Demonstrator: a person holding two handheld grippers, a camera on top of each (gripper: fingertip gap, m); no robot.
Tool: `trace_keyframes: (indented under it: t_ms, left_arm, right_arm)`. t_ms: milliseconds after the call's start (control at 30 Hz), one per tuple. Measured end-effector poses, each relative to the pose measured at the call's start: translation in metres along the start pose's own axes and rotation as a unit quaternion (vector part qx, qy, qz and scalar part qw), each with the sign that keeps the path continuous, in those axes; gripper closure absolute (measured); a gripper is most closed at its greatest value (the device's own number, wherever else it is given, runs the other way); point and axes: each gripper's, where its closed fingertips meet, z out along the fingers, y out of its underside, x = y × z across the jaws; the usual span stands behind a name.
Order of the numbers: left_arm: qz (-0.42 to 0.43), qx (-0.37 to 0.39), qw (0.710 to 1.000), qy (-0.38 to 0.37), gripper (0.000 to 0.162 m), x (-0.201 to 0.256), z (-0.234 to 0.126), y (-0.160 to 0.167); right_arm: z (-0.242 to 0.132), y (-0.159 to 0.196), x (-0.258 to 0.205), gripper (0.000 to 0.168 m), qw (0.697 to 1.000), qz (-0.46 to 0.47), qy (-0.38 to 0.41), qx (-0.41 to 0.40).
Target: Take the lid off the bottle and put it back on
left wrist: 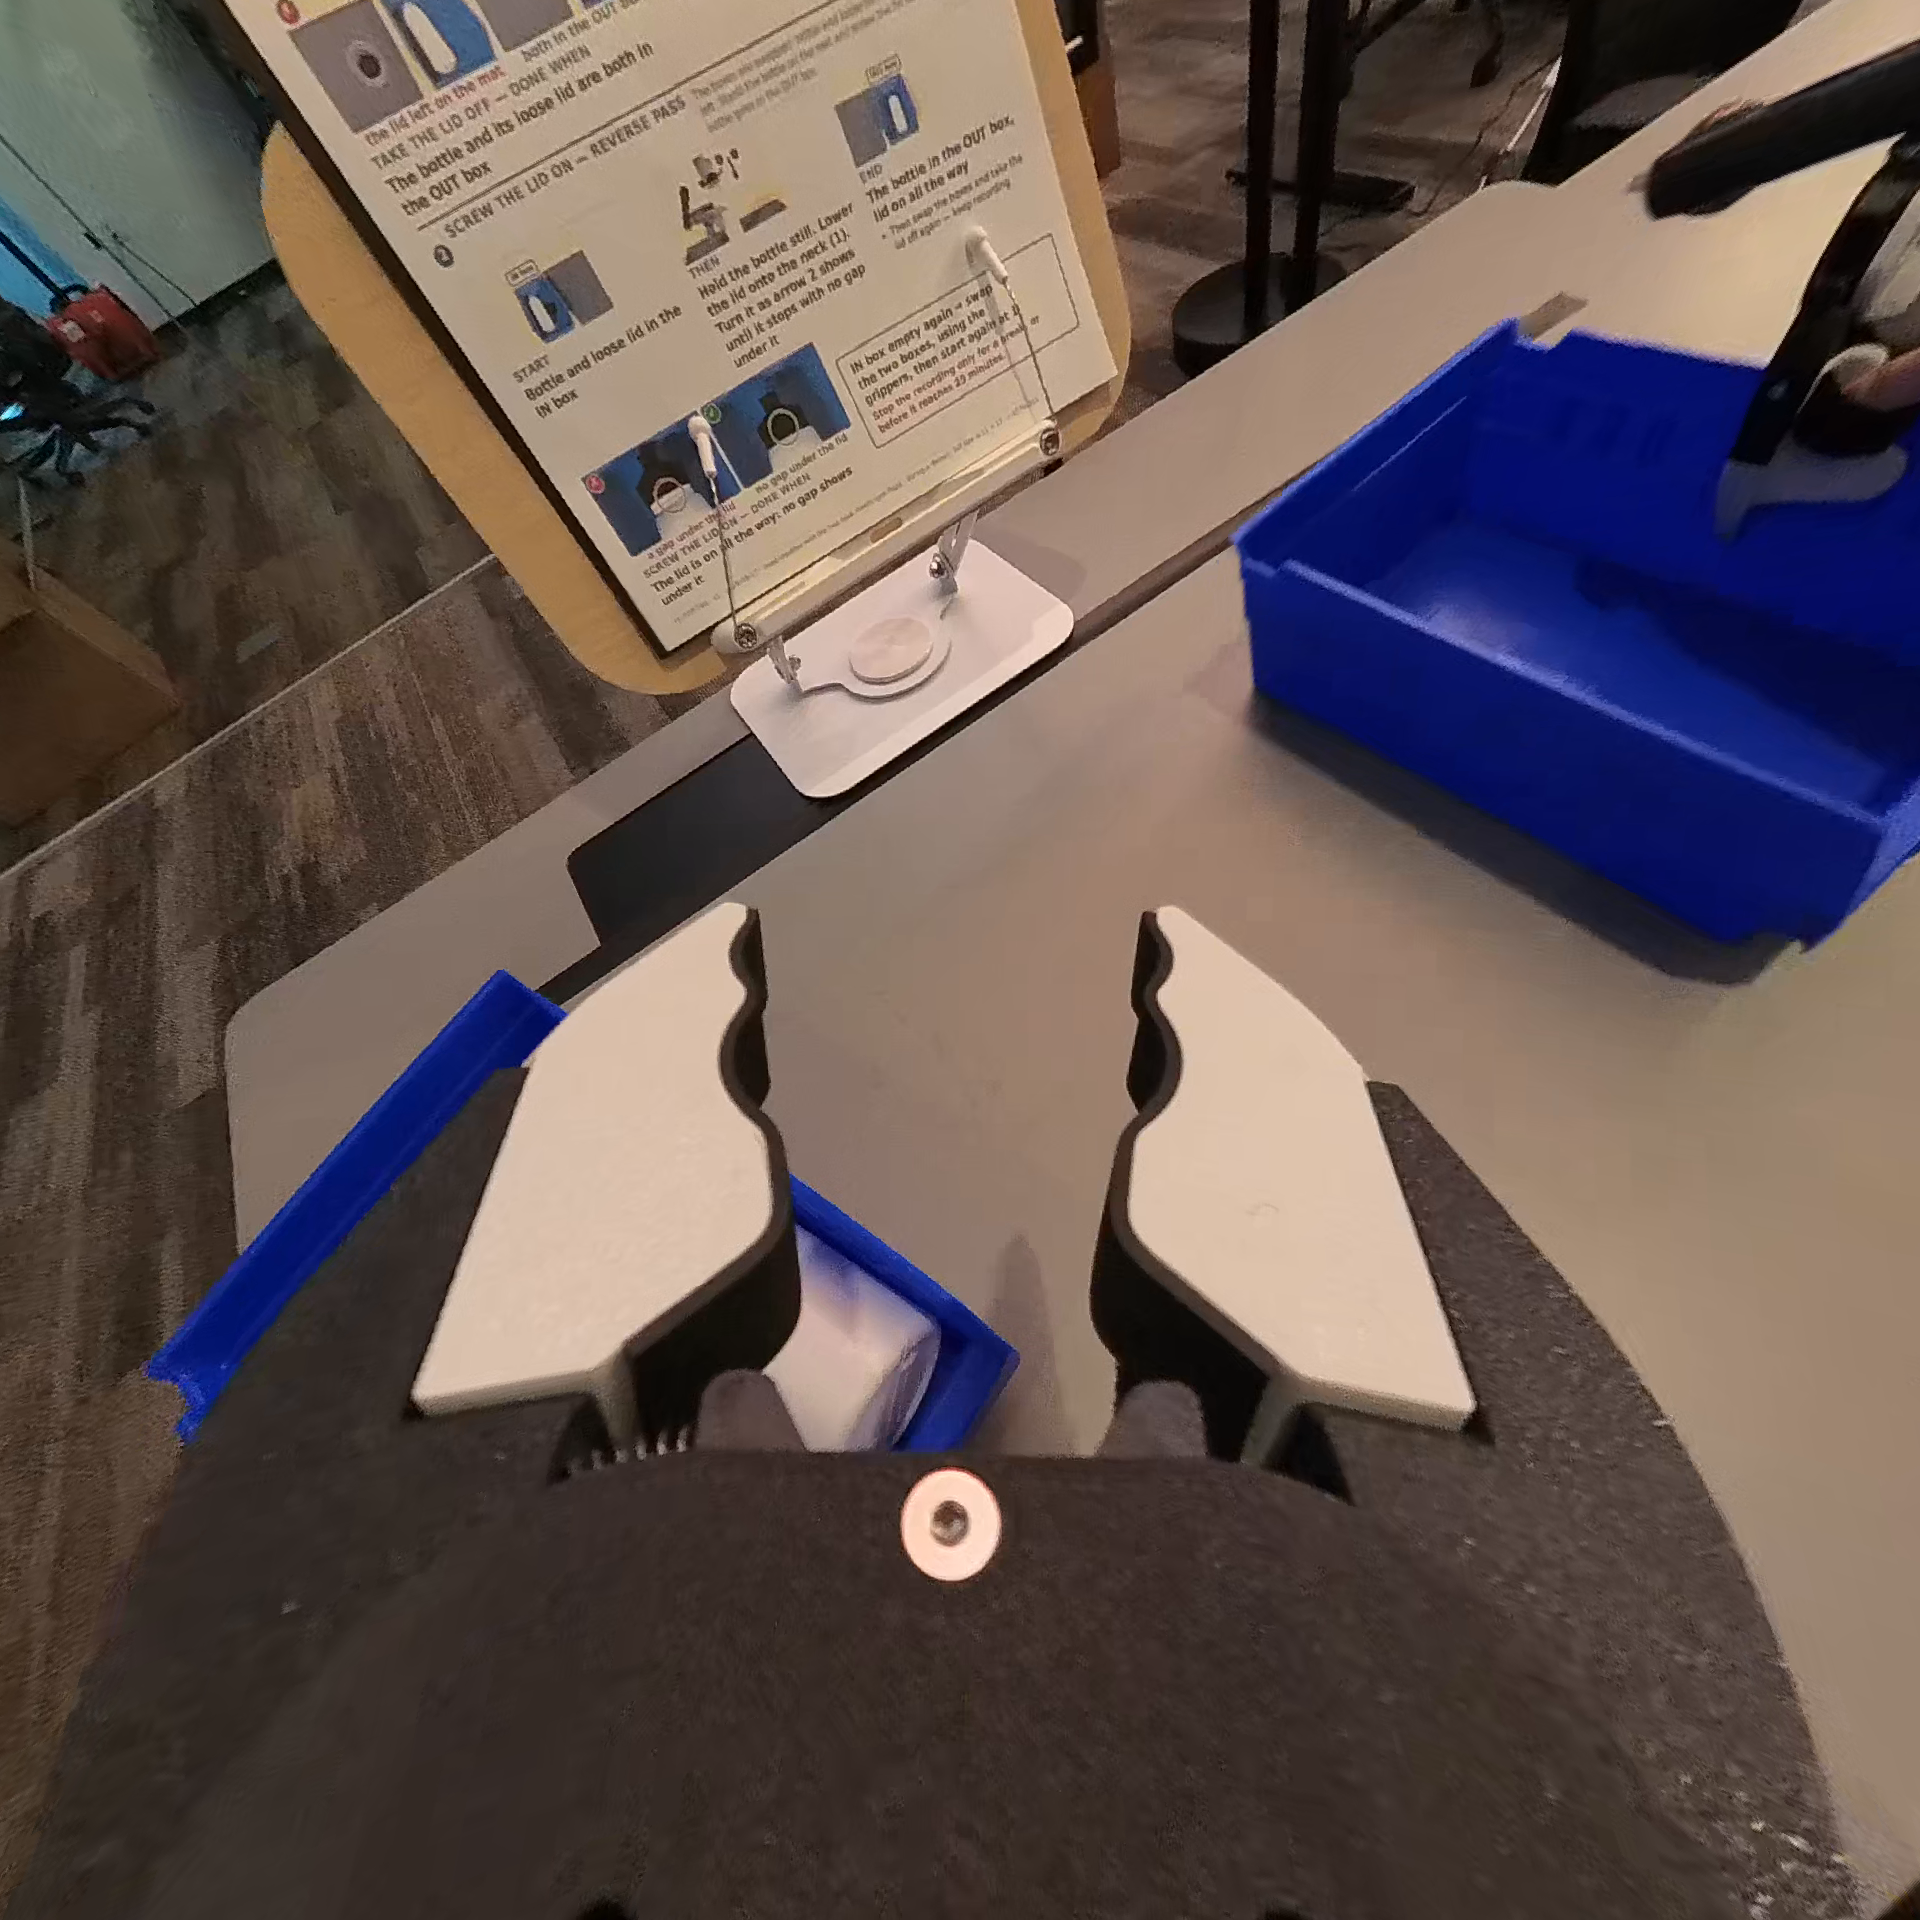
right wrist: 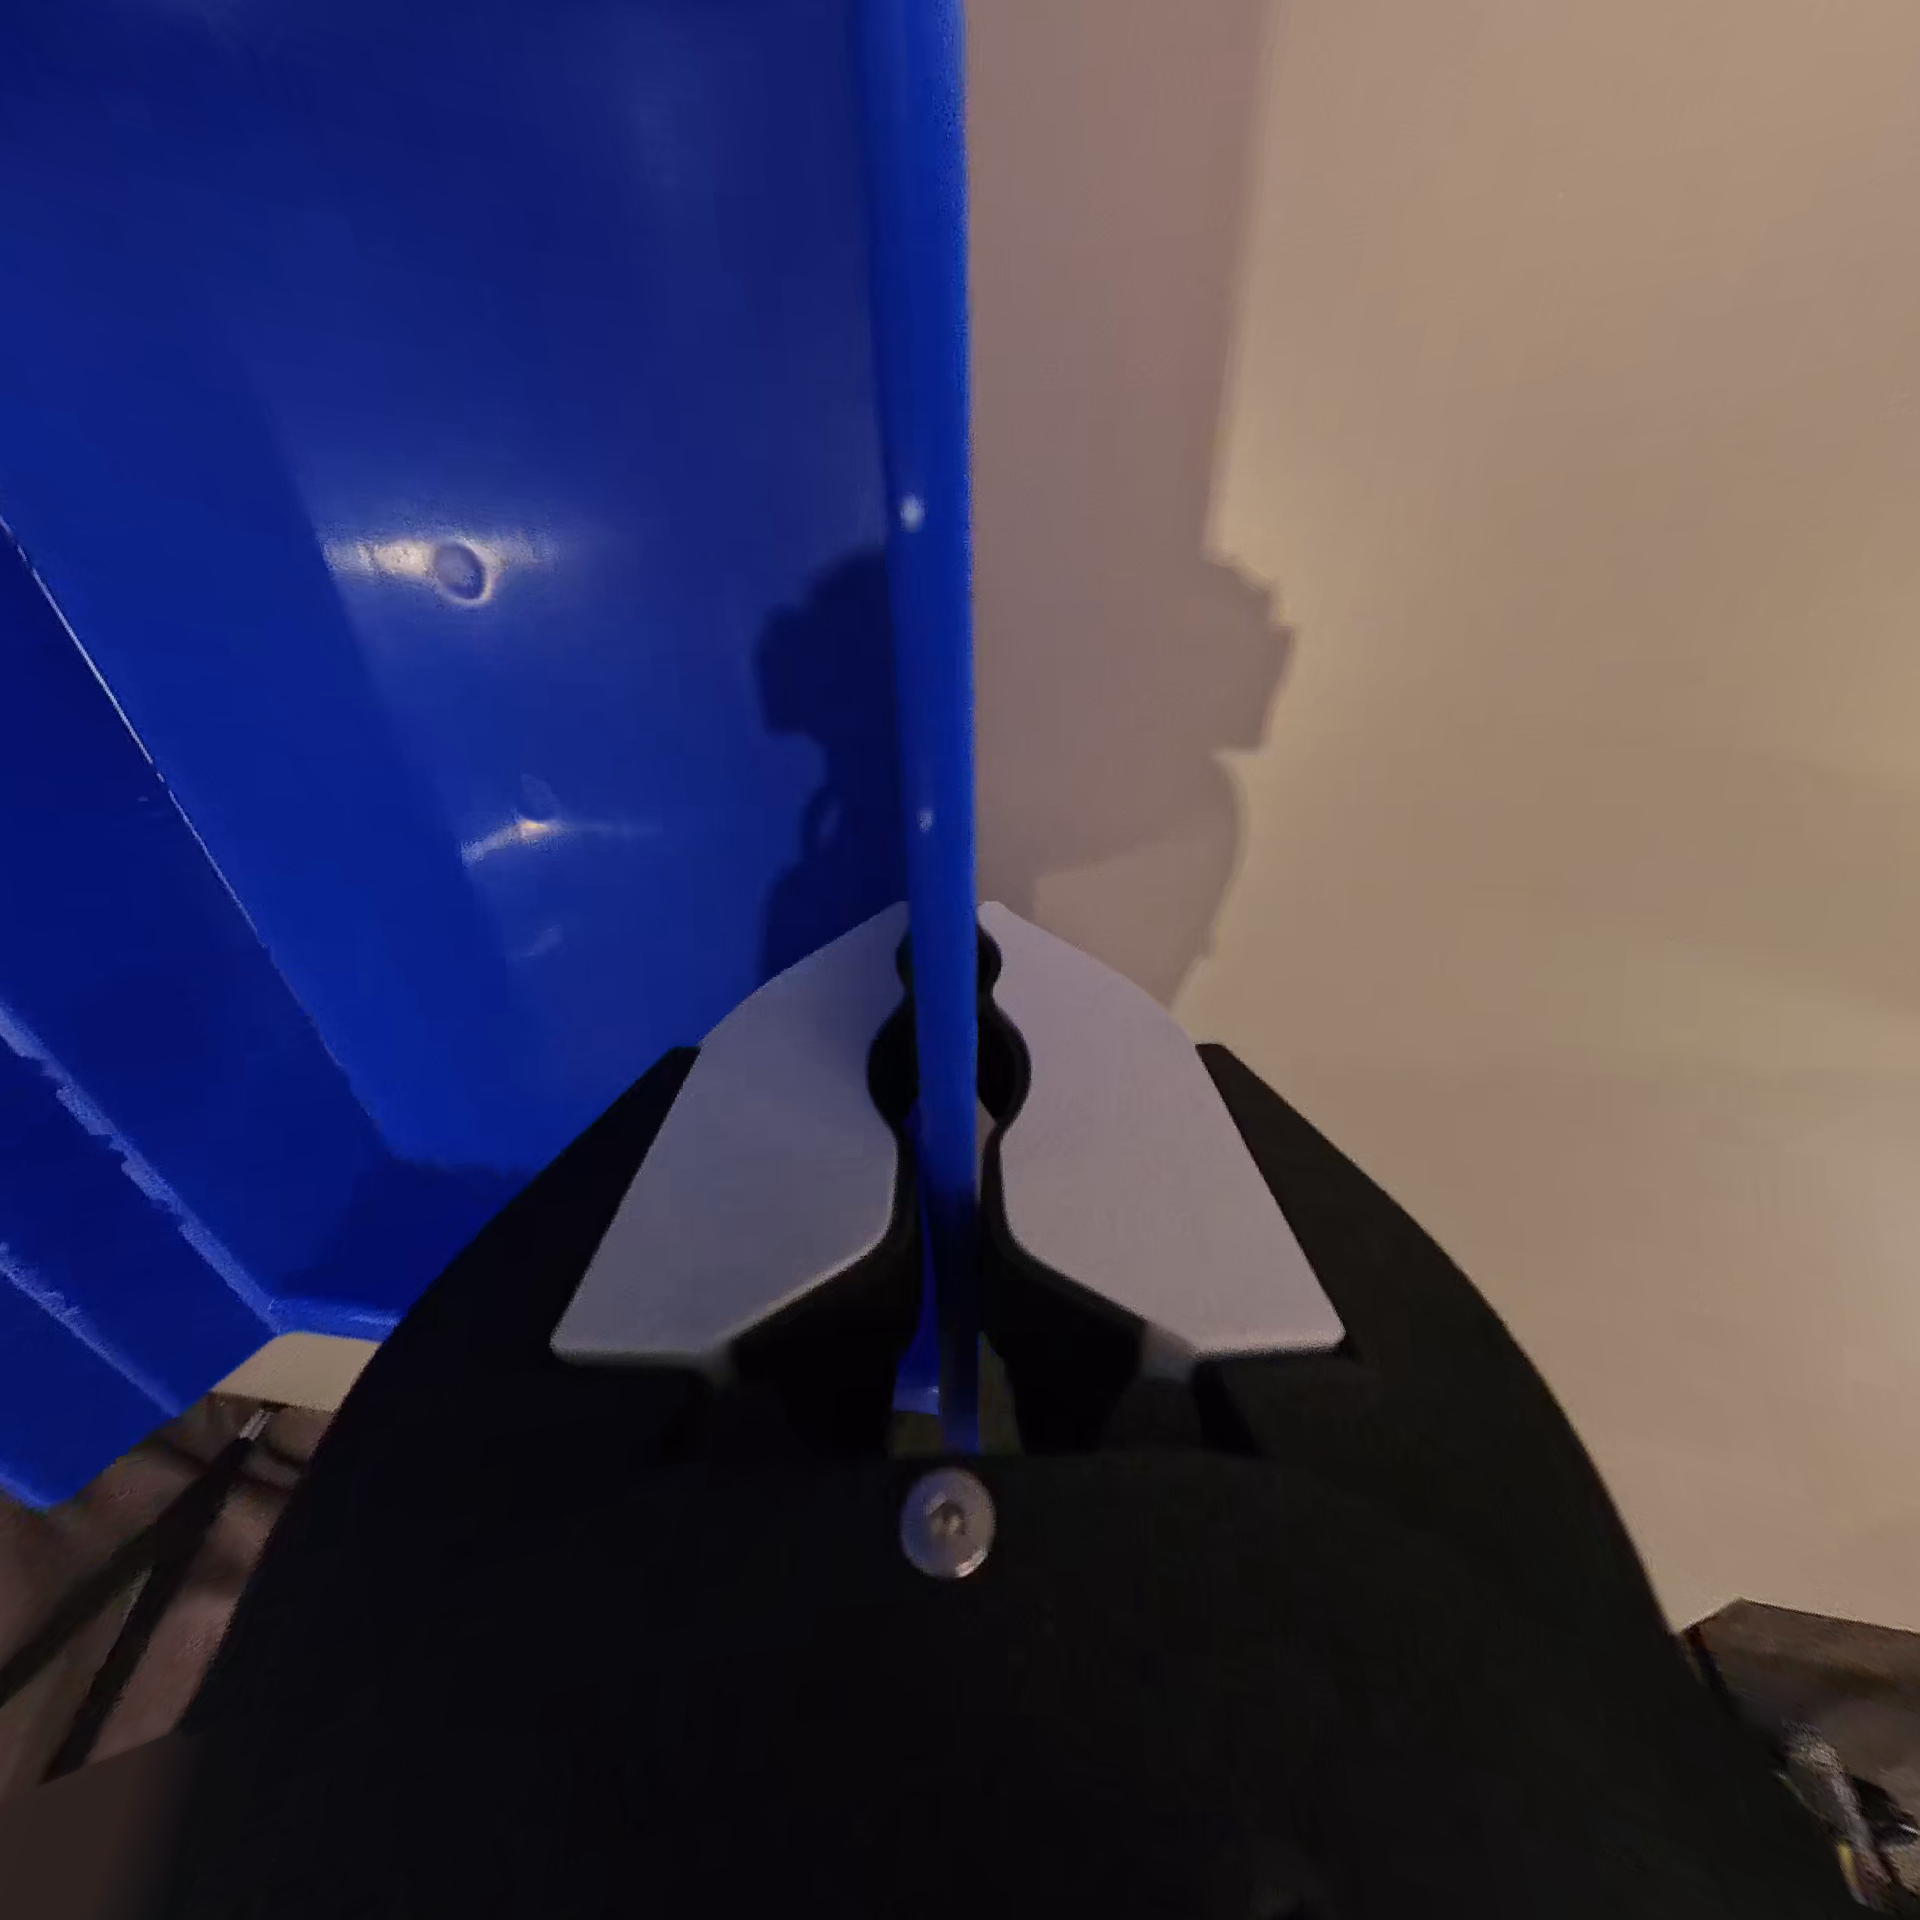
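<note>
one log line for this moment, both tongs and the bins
left tongs: open, over table | right tongs: shut on far blue bin wall | bottle: in near blue bin | far bin looks empty

My right gripper [right wrist: 940, 1039] clamped on thin side wall of blue box [right wrist: 436, 623]; wall runs straight up toward 12 o'clock between grey fingers [right wrist: 1122, 1164]. I see box floor spreading toward 10 o'clock, glossy, two light glints on it. Pale tabletop [right wrist: 1558, 727] fills 1 to 4 o'clock, gripper's shadow on it beside wall. Dark floor strip at 7 o'clock.
</note>
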Motion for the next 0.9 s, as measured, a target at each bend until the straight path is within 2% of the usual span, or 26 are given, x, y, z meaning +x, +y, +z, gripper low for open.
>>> trace_keyframes:
  t_ms: [367,533,600,667,733,800,900]
  left_arm:
    - [0.006,-0.034,0.999,-0.034,0.092,-0.009,0.016,0.009]
    - [-0.021,-0.056,0.995,-0.084,0.089,-0.047,0.012,0.021]
    - [-0.044,-0.084,0.988,-0.120,0.082,-0.077,0.006,0.036]
    - [-0.067,-0.130,0.974,-0.172,0.074,-0.114,-0.005,0.060]
    - [-0.106,-0.164,0.958,-0.209,0.075,-0.148,-0.016,0.086]
    - [-0.155,-0.201,0.941,-0.225,0.076,-0.174,-0.023,0.116]
    - [-0.224,-0.274,0.907,-0.229,0.077,-0.201,-0.031,0.166]
  right_arm:
    - [-0.010,0.012,0.085,0.160,0.999,0.050,0.010,0.004]
    - [-0.003,0.018,0.097,0.161,0.998,0.057,0.005,0.000]
    - [-0.003,0.020,0.105,0.144,0.998,0.050,0.044,0.007]
    - [-0.007,0.019,0.111,0.133,0.996,0.032,0.082,0.023]
    - [-0.020,0.017,0.117,0.120,0.991,0.022,0.121,0.052]
    - [-0.043,0.010,0.117,0.118,0.982,0.020,0.152,0.109]
    - [-0.097,-0.003,0.107,0.117,0.953,0.015,0.191,0.235]
